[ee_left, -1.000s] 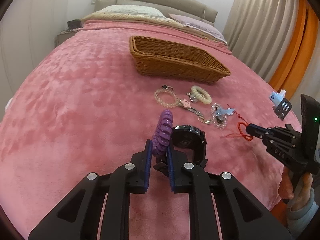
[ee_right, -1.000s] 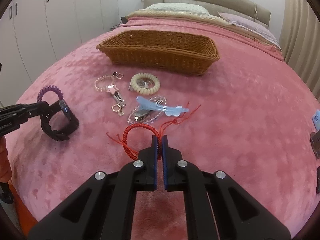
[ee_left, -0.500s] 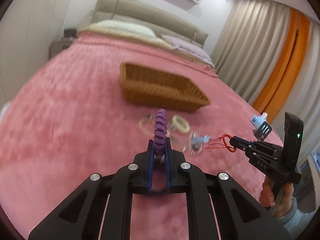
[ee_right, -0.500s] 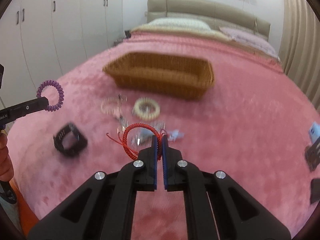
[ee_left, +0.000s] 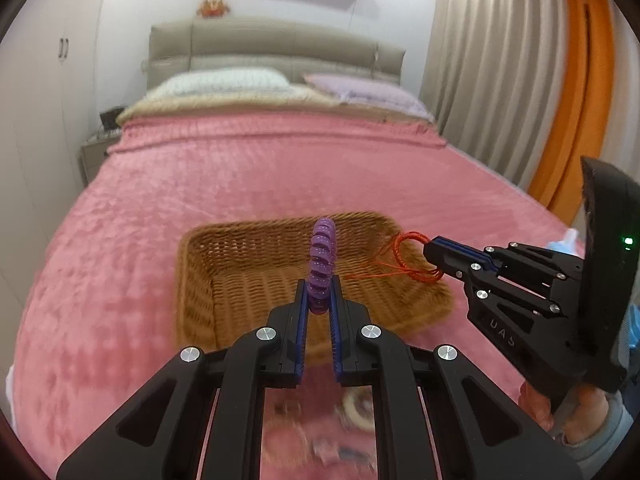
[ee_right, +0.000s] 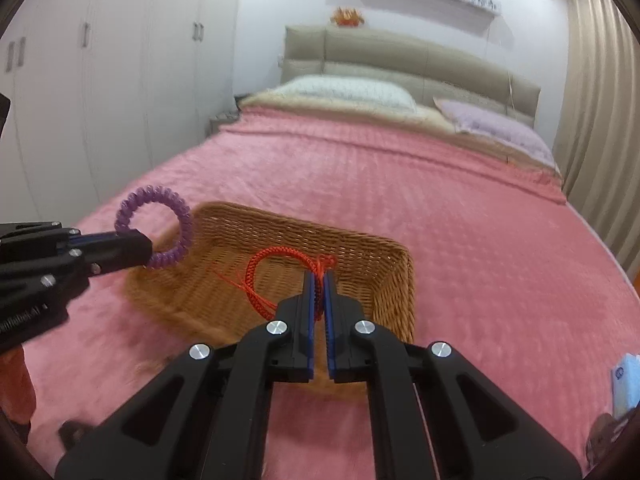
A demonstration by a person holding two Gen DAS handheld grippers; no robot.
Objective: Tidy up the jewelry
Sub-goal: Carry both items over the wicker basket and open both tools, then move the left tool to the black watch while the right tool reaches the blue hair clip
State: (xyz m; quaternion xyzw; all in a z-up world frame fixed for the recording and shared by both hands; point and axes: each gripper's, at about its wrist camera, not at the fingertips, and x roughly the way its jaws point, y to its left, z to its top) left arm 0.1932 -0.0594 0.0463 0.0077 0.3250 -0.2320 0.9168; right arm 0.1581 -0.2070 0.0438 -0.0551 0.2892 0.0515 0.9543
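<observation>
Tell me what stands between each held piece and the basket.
Nothing visible does. The left claw holds the purple coil over the basket near its left end; the right claw holds the red cord bracelet above its open inside, which looks bare.

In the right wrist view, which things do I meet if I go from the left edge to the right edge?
Left claw → purple spiral hair tie → red cord bracelet → right claw → right wall of the wicker basket → small blue item at the right edge.
</observation>
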